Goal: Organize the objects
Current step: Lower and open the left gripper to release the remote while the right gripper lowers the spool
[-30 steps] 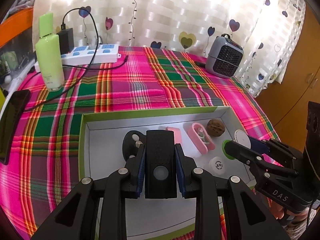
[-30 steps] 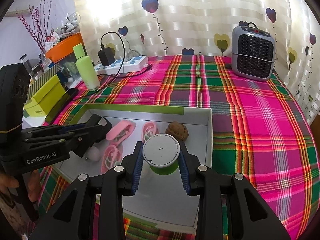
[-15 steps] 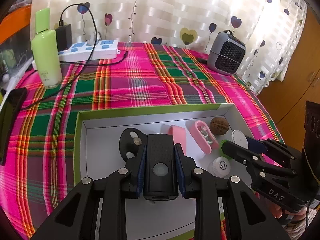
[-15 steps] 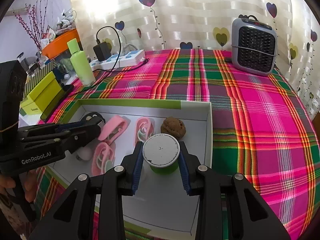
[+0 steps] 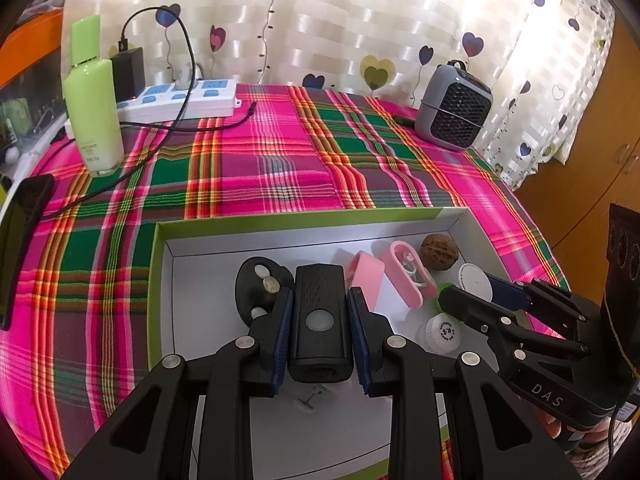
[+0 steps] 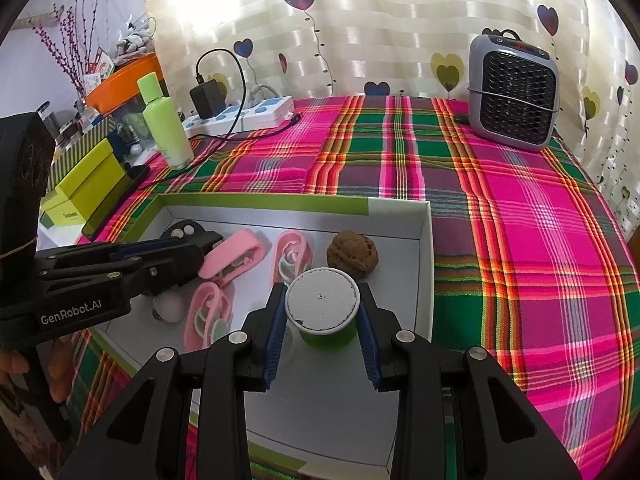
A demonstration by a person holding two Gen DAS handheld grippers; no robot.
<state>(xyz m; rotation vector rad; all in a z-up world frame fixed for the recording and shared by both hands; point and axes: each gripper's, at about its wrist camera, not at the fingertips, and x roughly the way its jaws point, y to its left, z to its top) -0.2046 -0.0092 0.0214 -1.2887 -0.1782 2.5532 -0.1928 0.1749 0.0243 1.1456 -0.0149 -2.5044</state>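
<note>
A shallow white box with a green rim (image 5: 280, 216) (image 6: 264, 200) lies on the plaid cloth. My left gripper (image 5: 320, 320) is shut on a black rectangular device (image 5: 319, 320) and holds it over the box, beside a black round part (image 5: 256, 288). My right gripper (image 6: 322, 316) is closed around a green jar with a white lid (image 6: 322, 306), low inside the box near its right wall. A walnut (image 6: 352, 256) (image 5: 439, 250), several pink cases (image 6: 236, 254) (image 5: 406, 278) and a small white cap (image 5: 442, 330) lie in the box.
A grey heater (image 6: 514, 96) stands at the back right. A green bottle (image 5: 92, 104), a black charger and a white power strip (image 5: 180, 100) with a cable sit at the back left. A phone (image 5: 20, 240) and yellow-green boxes (image 6: 84, 188) lie at the left.
Both grippers have sunk lower into the box with their objects. The green jar has moved closer to the walnut and down toward the box floor.
</note>
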